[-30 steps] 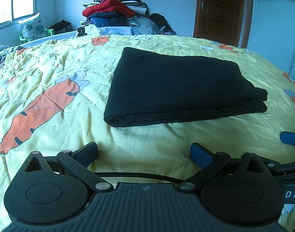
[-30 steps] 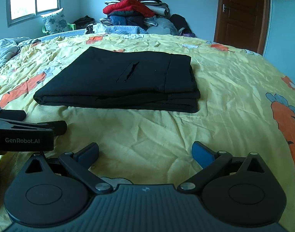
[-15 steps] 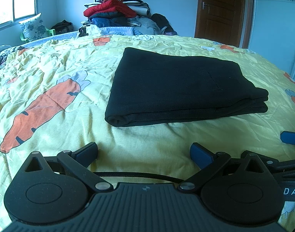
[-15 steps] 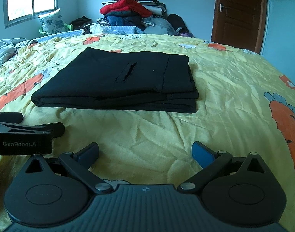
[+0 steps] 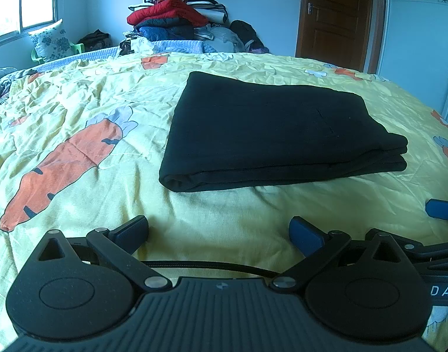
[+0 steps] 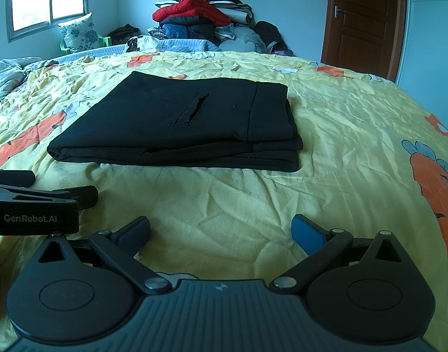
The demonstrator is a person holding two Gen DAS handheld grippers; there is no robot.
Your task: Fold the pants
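Pants (image 5: pixel 270 129) lie folded on a carrot-print bedspread (image 5: pixel 77 111); left tool (image 5: pixel 219 233) and right tool (image 6: pixel 221 231) gape empty.

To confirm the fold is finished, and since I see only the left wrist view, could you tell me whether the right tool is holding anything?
Observer: No. The right tool is open and empty, and it sits short of the folded black pants.
Operator: Thank you. What shows on the top layer?
Observer: The right wrist view shows a gaping pocket slit there.
Operator: Is a waistband visible?
Observer: A seam, likely the waistband's, runs across near the stack's right end.
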